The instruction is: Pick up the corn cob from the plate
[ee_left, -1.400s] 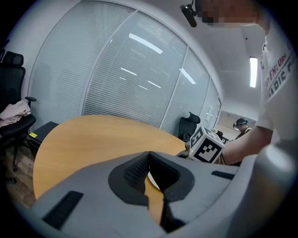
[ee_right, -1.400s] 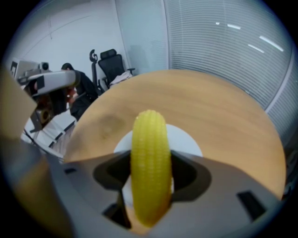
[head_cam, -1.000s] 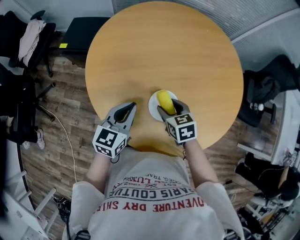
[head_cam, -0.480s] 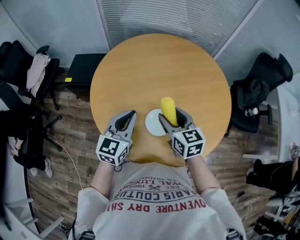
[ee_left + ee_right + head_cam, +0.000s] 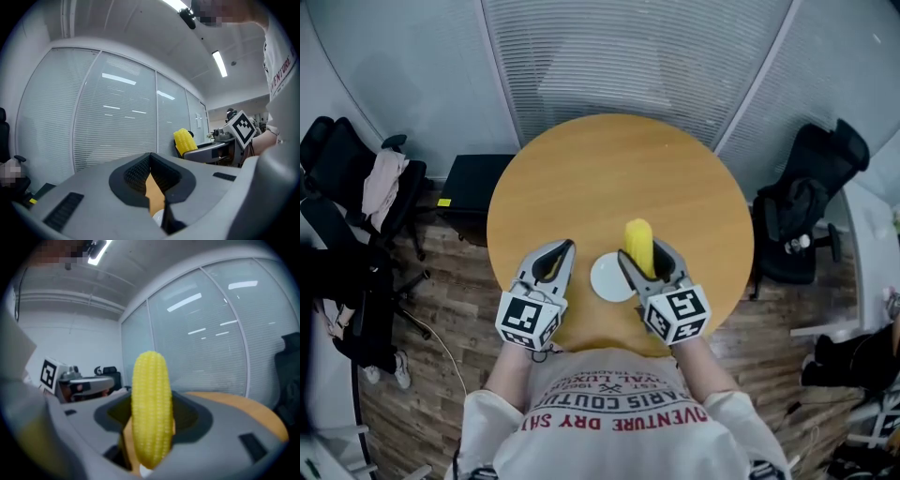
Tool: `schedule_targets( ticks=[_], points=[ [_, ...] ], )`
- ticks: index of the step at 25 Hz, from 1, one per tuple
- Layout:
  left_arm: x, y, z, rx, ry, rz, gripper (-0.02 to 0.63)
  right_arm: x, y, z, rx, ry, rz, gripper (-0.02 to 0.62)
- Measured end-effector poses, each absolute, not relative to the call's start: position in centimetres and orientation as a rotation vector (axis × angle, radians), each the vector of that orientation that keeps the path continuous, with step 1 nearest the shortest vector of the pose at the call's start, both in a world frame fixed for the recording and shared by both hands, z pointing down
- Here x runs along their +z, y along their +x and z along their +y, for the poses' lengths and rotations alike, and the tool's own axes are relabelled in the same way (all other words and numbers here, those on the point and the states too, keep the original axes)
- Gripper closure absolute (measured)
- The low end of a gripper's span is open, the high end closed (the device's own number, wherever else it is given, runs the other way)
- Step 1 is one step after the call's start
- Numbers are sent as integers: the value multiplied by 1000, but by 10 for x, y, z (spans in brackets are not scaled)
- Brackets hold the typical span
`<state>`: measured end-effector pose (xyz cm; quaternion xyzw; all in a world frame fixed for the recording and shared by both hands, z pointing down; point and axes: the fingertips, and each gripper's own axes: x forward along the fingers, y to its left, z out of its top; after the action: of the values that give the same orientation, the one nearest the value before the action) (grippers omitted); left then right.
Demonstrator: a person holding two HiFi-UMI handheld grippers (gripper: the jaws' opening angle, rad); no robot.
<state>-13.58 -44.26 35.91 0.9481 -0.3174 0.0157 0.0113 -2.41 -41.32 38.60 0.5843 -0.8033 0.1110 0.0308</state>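
A yellow corn cob [image 5: 639,246] is held up off the table, my right gripper [image 5: 649,265] shut on its lower part. In the right gripper view the corn cob [image 5: 151,413] stands nearly upright between the jaws, its tip above them. The small white plate [image 5: 607,278] lies bare on the round wooden table [image 5: 619,178], just left of the right gripper. My left gripper [image 5: 549,265] hovers left of the plate with its jaws together and nothing in them. From the left gripper view the corn cob [image 5: 184,141] shows at the right, with a sliver of plate [image 5: 158,217] below the jaws.
Office chairs stand round the table: a black chair [image 5: 806,220] at the right, a chair with pale clothing [image 5: 380,192] at the left. A black box [image 5: 473,183] sits on the wood floor by the table's left edge. Glass walls with blinds lie beyond.
The right gripper has lifted the corn cob off the plate and up, leaving the plate bare. The head camera has risen, so more of the room shows. The left gripper stays beside the plate.
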Motion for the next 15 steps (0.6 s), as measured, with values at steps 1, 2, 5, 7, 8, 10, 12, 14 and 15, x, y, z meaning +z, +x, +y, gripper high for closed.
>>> schedule_targets(
  ticks=[1, 2, 5, 7, 8, 10, 12, 14, 15],
  points=[
    [358, -136, -442, 48, 2959, -994, 572, 385, -25, -413, 336, 1803, -2474, 330],
    [358, -137, -442, 46, 2961, -998, 572, 384, -26, -413, 332, 1805, -2471, 330],
    [356, -141, -440, 36, 2963, -1016, 572, 384, -29, -411, 334, 1806, -2468, 330],
    [355, -142, -439, 32, 2962, -1021, 572, 385, -29, -410, 340, 1807, -2467, 330],
    [355, -142, -439, 32, 2961, -1023, 572, 386, -29, -409, 343, 1811, -2465, 330],
    [354, -142, -438, 25, 2956, -1033, 572, 387, -27, -407, 347, 1825, -2461, 330],
    [353, -144, -438, 11, 2946, -1046, 572, 386, -25, -405, 347, 1842, -2455, 330],
    [354, -148, -438, 5, 2939, -1053, 572, 386, -26, -404, 342, 1854, -2446, 330],
    [355, -149, -438, 5, 2936, -1054, 572, 386, -26, -404, 341, 1858, -2441, 330]
  ],
)
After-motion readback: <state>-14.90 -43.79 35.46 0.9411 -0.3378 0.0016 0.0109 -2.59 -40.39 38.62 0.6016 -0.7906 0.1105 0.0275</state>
